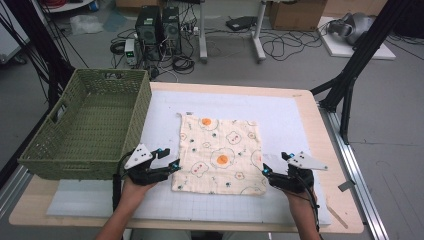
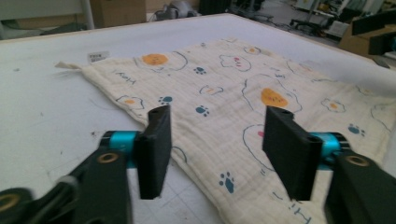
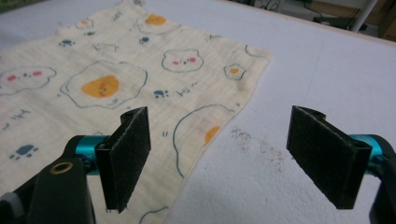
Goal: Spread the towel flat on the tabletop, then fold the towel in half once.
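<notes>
While the cloth (image 1: pixel 220 155) lies flat, the left tool (image 1: pixel 171 161) and right tool (image 1: pixel 274 163) gape wide, grasping nothing.

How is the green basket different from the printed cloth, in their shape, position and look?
The green basket is a deep woven box with upright walls; the printed cloth lies flat, spread open as one thin layer. The basket stands at the left edge of the table, partly over it; the cloth lies in the middle, on the white mat. The basket is one plain colour; the cloth is cream with fried-egg and paw prints. Both rest free, gripped by no fingers.
</notes>
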